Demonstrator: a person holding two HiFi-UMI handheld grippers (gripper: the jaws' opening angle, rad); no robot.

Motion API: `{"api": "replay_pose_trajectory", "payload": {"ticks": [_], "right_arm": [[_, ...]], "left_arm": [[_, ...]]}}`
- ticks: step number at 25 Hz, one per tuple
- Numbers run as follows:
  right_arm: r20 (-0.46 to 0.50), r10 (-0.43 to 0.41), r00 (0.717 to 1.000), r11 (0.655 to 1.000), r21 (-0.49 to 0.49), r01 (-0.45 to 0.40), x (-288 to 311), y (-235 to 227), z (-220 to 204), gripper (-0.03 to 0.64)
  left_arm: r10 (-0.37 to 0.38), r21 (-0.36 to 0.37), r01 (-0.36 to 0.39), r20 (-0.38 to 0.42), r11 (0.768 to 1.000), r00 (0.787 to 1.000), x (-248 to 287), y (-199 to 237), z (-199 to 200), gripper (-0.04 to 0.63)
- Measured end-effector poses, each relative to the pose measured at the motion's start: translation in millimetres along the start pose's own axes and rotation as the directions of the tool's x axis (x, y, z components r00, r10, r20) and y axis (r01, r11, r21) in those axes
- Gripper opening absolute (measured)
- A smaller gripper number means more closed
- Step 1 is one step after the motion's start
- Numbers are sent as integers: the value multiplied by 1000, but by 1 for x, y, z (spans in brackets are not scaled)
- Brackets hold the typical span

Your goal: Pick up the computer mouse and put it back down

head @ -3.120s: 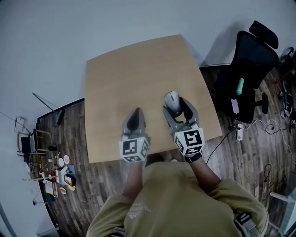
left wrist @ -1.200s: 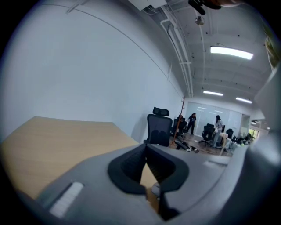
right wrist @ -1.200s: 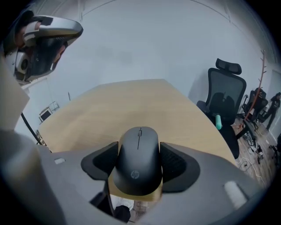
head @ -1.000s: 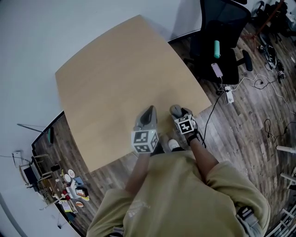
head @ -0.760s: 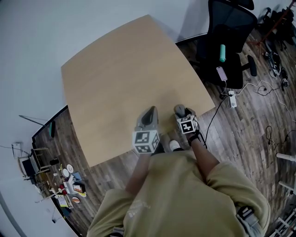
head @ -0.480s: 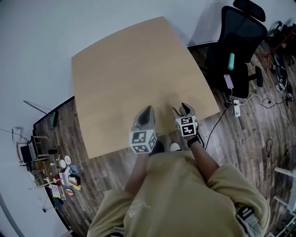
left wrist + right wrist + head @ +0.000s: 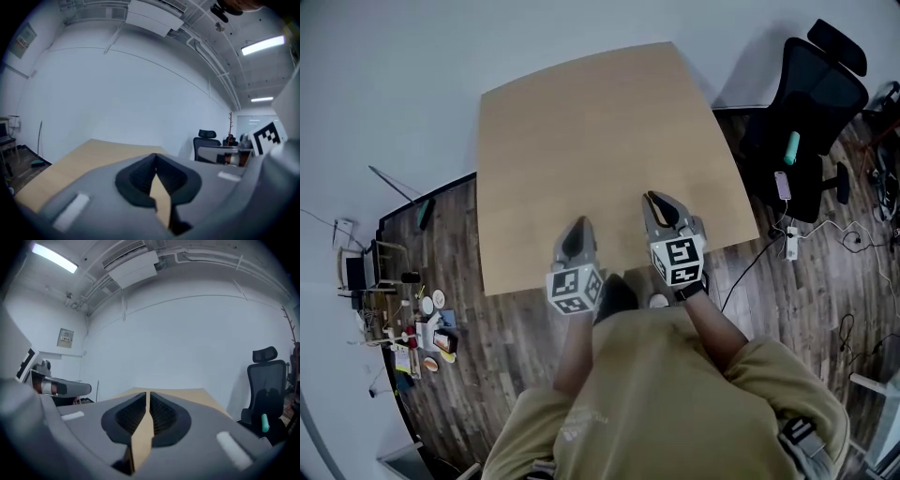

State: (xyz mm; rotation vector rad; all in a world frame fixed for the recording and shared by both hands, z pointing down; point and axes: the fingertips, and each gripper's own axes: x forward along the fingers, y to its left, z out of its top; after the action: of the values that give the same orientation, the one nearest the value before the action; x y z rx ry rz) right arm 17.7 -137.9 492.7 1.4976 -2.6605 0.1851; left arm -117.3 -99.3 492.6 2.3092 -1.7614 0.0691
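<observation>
No computer mouse shows in any current view. The spot near the front edge of the wooden table [image 7: 591, 122] is covered by my right gripper [image 7: 654, 199]. That gripper is held up above the table and points roughly level; its jaws are closing, with only a thin slit left and nothing between them [image 7: 148, 394]. My left gripper [image 7: 577, 223] hangs beside it to the left, also level. Its fingertips meet [image 7: 155, 157] and it holds nothing.
A black office chair [image 7: 811, 103] stands right of the table, with a phone and a green item on its seat. Cables and a power strip [image 7: 789, 246] lie on the wood floor. Clutter [image 7: 422, 337] sits at the lower left. A white wall lies beyond the table.
My right gripper rose off the table and its jaws came almost together. The mouse seen in front of it a second ago is no longer visible. The left gripper also lifted and tilted level.
</observation>
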Motion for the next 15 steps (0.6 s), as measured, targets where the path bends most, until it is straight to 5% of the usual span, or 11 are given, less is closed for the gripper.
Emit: {"api": "replay_pose_trajectory", "payload": {"ticks": [7, 15], "right_arm": [[38, 44, 998, 998, -42, -42, -23, 31, 22, 5], [17, -5, 1000, 1000, -24, 5, -40, 54, 5, 5]], "left_arm": [[43, 6, -43, 61, 999, 997, -43, 1, 17, 0], [-43, 5, 43, 33, 999, 999, -49, 0, 4, 0]]}}
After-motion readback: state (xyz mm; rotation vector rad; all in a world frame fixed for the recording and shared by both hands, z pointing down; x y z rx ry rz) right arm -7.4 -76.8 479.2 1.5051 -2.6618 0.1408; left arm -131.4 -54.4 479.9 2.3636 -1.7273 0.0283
